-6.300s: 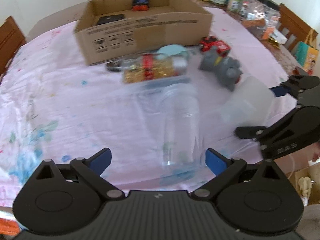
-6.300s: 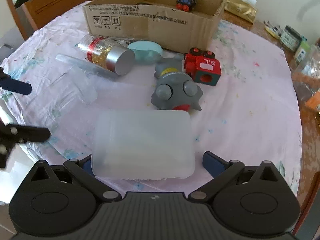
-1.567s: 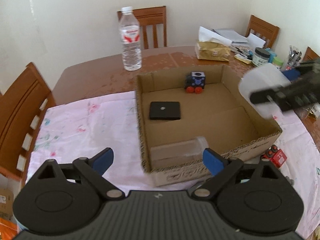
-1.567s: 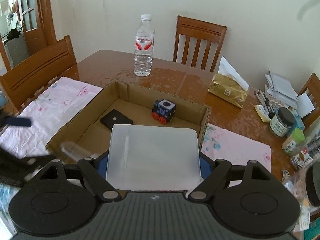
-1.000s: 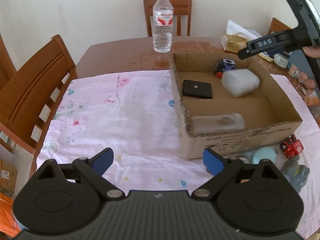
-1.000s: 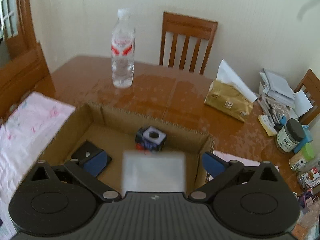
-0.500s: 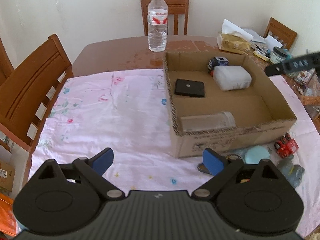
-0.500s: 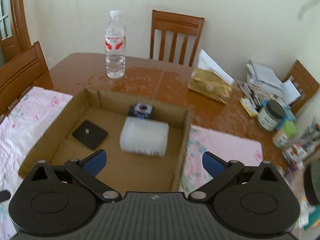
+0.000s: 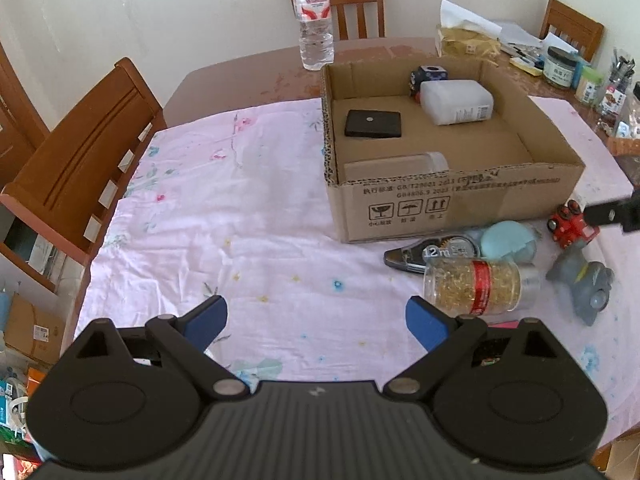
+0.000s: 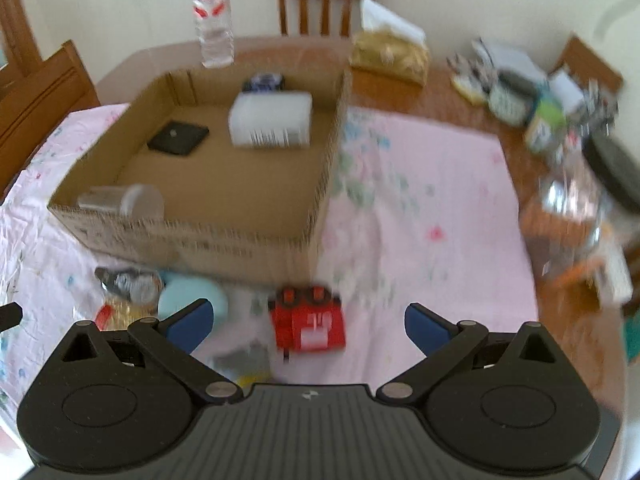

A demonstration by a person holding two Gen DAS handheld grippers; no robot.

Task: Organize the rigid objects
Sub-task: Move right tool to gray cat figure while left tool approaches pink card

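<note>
Progress: part of the sorting looked done, judging by four things already lying inside the cardboard box (image 9: 452, 200) and five waiting outside it.
Left tool (image 9: 316, 322): released and empty at the bottom of the left wrist view, its blue pads spread wide over bare pink cloth (image 9: 240, 216) on the desk.
Box contents, left side: a flat black block (image 9: 373, 123) lay on the box floor, and a clear container (image 9: 396, 165) lay on its side against the near wall.
Box contents, far side: a small dark toy block with red wheels (image 9: 429, 76) sat at the far wall, with a frosted white container (image 9: 456, 102) just in front of it, barcode label facing the camera.
Left outside, centre right of frame: a correction-tape dispenser (image 9: 432, 252), a light blue round case (image 9: 507, 240) and a jar of gold flakes with a red band (image 9: 478, 286) lay close together just before the box's near wall.
Left outside, right edge of frame: a red toy truck (image 9: 572, 224) and a grey toy figure (image 9: 586, 284) lay near each other on the cloth.
Right tool (image 10: 308, 322): released and empty in the blurred right wrist view, its pads wide apart above the red toy truck (image 10: 308, 322), which showed between them, untouched.
Likely next: the truck seemed the nearest candidate for the right tool, the jar for the left.
</note>
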